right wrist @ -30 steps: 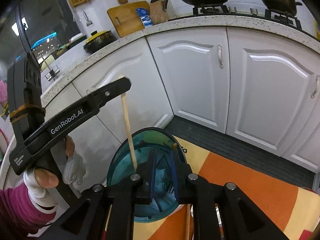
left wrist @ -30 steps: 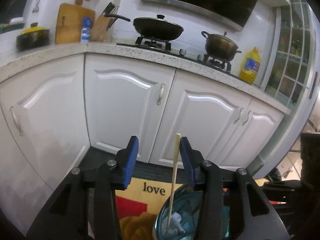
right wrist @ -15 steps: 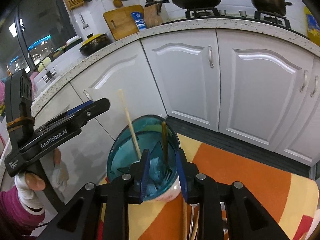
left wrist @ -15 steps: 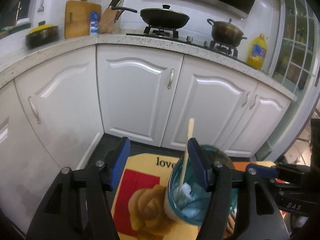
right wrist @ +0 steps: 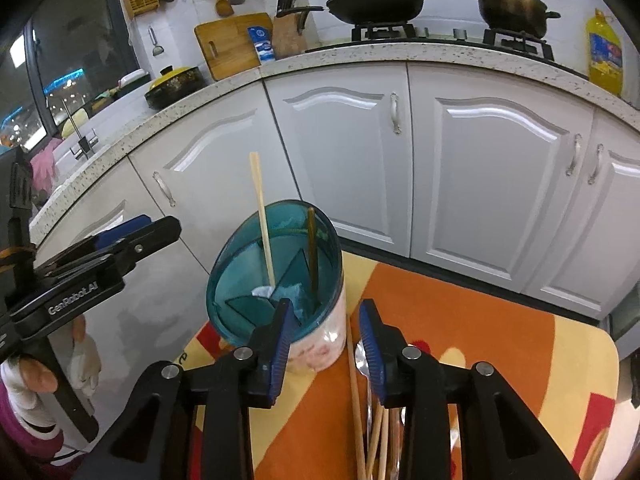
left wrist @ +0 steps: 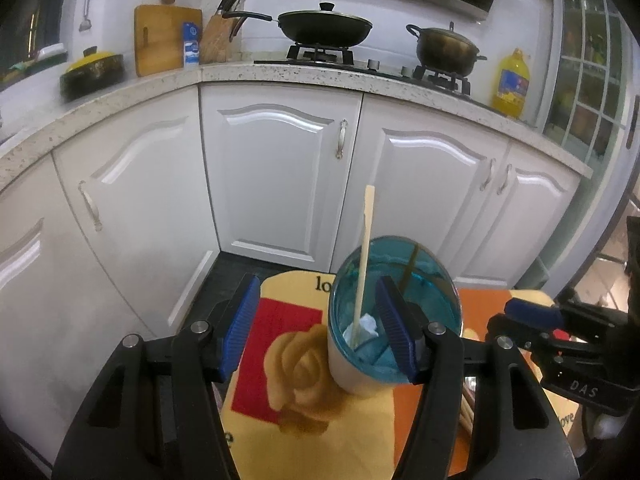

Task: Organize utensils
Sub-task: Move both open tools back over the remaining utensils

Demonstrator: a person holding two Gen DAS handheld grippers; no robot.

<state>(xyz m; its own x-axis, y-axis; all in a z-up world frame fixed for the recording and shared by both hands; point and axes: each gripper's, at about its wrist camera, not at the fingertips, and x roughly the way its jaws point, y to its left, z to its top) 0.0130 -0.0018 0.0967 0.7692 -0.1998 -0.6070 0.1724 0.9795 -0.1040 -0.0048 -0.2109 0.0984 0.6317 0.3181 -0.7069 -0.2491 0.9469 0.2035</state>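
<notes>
A utensil cup (left wrist: 352, 372) with a teal see-through top and white body stands on the cloth-covered table. In it stand a pale chopstick (left wrist: 365, 256) and a dark chopstick (left wrist: 411, 266). My left gripper (left wrist: 316, 328) is open just short of the cup, its right pad overlapping the rim, nothing gripped. In the right wrist view the cup (right wrist: 276, 280) holds the pale chopstick (right wrist: 262, 216) and the dark chopstick (right wrist: 312, 248). My right gripper (right wrist: 325, 344) is beside the cup, jaws opening, holding nothing. Loose chopsticks (right wrist: 356, 400) and a spoon (right wrist: 361, 356) lie on the cloth under it.
The table wears an orange, yellow and red cloth (left wrist: 288, 364) with a rose print; its far edge faces white cabinets (left wrist: 280, 176). A worktop with pans (left wrist: 324, 26) and an oil bottle (left wrist: 512, 84) runs behind. A gloved hand (right wrist: 24, 376) holds the left gripper (right wrist: 160, 228).
Both grippers drew back from the cup and widened. The pale chopstick left the left jaws and the dark one left the right jaws; both now stand in the cup.
</notes>
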